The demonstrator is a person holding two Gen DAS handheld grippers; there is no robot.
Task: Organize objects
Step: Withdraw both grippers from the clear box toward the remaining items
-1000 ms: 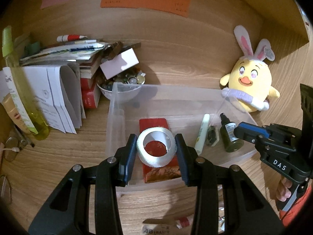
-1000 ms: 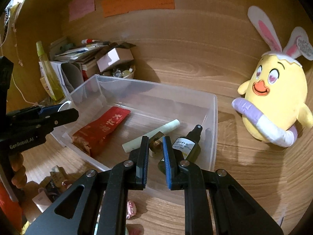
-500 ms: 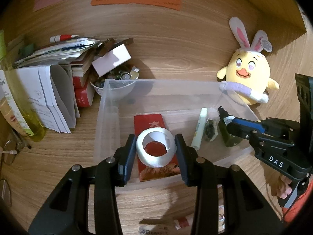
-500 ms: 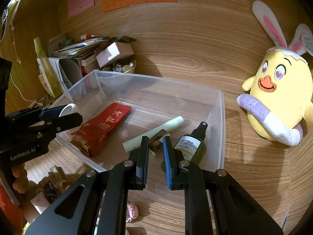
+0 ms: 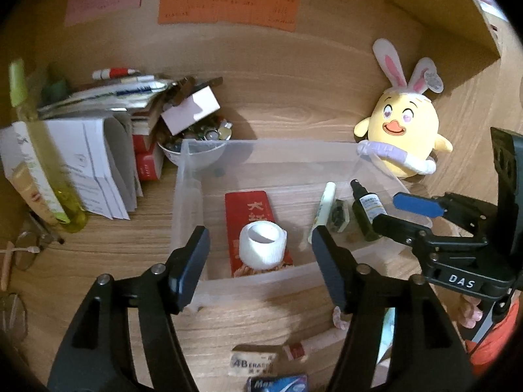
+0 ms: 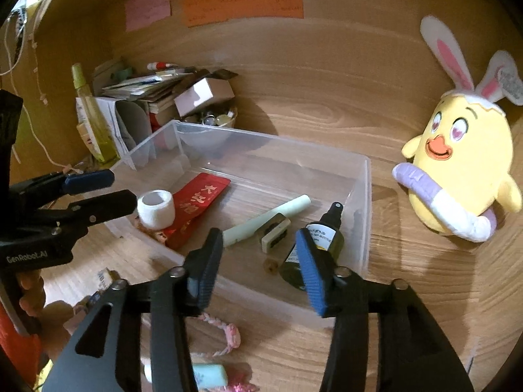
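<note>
A clear plastic bin (image 5: 261,281) (image 6: 366,196) sits on the wooden desk. A white tape roll (image 5: 262,245) (image 6: 156,208) lies in it on a red packet (image 5: 250,210) (image 6: 199,202). My left gripper (image 5: 258,263) is open and empty just in front of the bin's near wall; it also shows in the right wrist view (image 6: 111,191). A pale green tube (image 6: 266,220), a small sharpener-like block (image 6: 275,232) and a dark spray bottle (image 6: 322,228) (image 5: 366,209) lie in the bin. My right gripper (image 6: 258,264) is open and empty over the bin's near edge; it also shows in the left wrist view (image 5: 405,210).
A yellow bunny-eared plush (image 5: 403,137) (image 6: 457,170) stands right of the bin. A stack of papers and books (image 5: 98,137), a bowl of small items (image 5: 196,143) and a yellow-green bottle (image 5: 39,163) stand at the left. An eraser (image 5: 251,364), a pink braided band (image 6: 222,330) and small items lie on the desk in front.
My left gripper opened and let go of the white tape roll, which now rests on the red packet in the bin. My right gripper opened too. Both drew back a little.
</note>
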